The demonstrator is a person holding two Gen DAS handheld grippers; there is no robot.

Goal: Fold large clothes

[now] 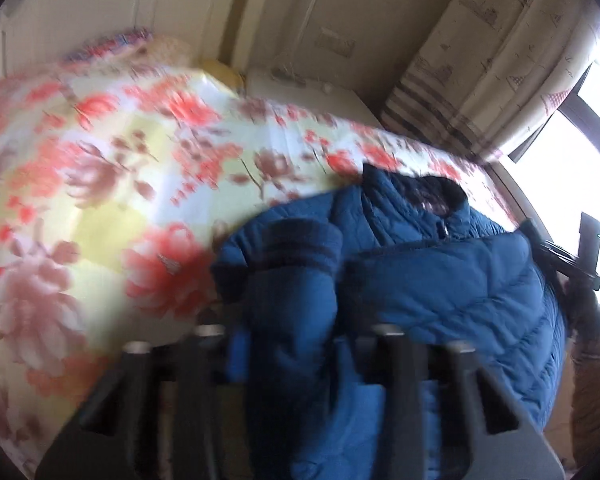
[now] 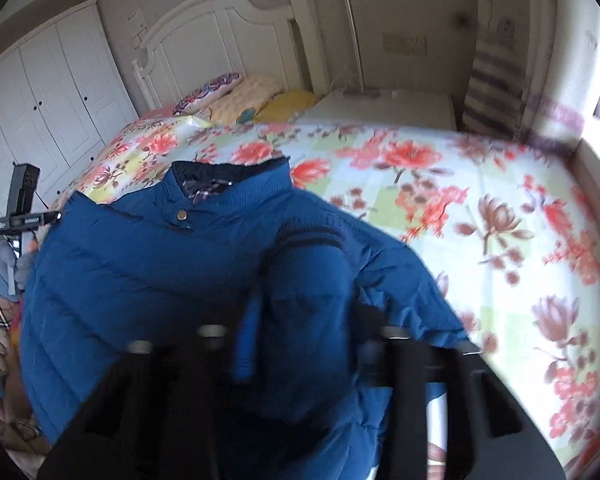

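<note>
A floral bedspread [image 2: 480,184] in red, yellow-green and white covered the bed; much of it lay bare beyond the garment. A quilted blue puffer jacket [image 2: 140,280] lay at its near edge, collar snap fastened. The left gripper [image 1: 296,280] and right gripper [image 2: 308,292] each clenched a ribbed-cuff sleeve. No legible writing.

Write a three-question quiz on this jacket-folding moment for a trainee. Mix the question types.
1. True or false: the blue padded jacket lies on a floral bedspread.
2. Which part of the jacket does each gripper's camera show between its jaws: A) the collar, B) a sleeve with a ribbed cuff, C) the hem?
3. Fill in: the brass snap sits just below the ____.

Key: 1 true; 2 B, for both the left gripper and the right gripper; 3 collar.
</note>
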